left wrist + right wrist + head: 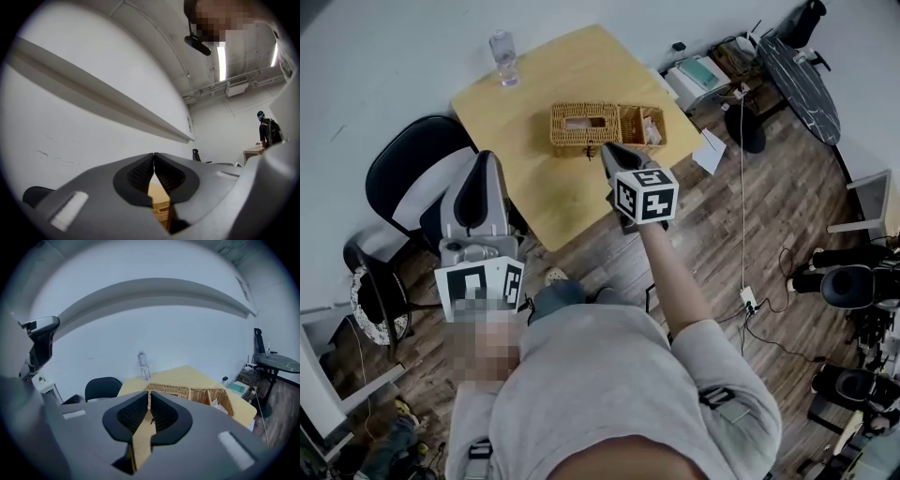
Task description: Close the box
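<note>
Both pairs of jaws are pressed together, empty. Our right gripper (608,150) is nearer, just short of the wicker box (584,128), which lies crosswise ahead on the worktop (534,94); our left gripper (485,161) is well back.

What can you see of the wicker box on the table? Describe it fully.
The wicker box is long, rectangular and woven of tan cane. Its left part has a flat top with a rectangular slot; its right part is open and holds pale things too small to name. It sits on the yellow table. The right gripper, jaws shut, points at its front edge; contact cannot be told.
</note>
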Tool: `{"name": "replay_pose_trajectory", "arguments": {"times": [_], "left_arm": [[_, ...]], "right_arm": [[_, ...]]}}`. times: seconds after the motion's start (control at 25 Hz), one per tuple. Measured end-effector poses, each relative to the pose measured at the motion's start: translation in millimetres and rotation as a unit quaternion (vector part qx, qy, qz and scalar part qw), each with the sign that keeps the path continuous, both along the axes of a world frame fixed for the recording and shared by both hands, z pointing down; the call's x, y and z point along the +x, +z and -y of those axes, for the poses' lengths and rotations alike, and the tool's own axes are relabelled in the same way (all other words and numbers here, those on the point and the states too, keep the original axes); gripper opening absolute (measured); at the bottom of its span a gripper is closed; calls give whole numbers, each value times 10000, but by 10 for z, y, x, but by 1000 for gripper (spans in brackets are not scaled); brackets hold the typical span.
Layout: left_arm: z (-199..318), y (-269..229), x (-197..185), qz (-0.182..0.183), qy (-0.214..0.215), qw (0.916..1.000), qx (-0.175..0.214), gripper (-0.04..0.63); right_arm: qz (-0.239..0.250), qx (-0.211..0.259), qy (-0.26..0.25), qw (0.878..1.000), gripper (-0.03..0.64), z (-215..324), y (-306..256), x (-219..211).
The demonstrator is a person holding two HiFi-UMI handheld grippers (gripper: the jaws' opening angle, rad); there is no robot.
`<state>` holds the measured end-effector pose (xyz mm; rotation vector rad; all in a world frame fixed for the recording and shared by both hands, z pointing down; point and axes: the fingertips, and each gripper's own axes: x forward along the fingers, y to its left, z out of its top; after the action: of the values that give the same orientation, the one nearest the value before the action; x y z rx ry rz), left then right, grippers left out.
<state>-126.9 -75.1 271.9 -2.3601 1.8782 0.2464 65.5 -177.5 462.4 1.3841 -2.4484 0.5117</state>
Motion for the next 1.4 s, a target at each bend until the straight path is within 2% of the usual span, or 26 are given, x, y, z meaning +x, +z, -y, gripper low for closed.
{"name": "replay_pose_trajectory", "arguments": {"times": [0.24, 0.8, 1.4], "left_arm": [[-120, -141, 217, -11, 27, 9999, 142, 60], [-324, -319, 619, 97, 53, 9995, 294, 59], [-503, -380, 976, 204, 132, 9992, 331, 60]], "right_arm": [[159, 523, -64, 9985, 20, -222, -482, 145], [-80, 1590, -138, 9871, 21, -648, -1210, 536], [-158, 2243, -72, 9744, 21, -1041, -1670, 890]]}}
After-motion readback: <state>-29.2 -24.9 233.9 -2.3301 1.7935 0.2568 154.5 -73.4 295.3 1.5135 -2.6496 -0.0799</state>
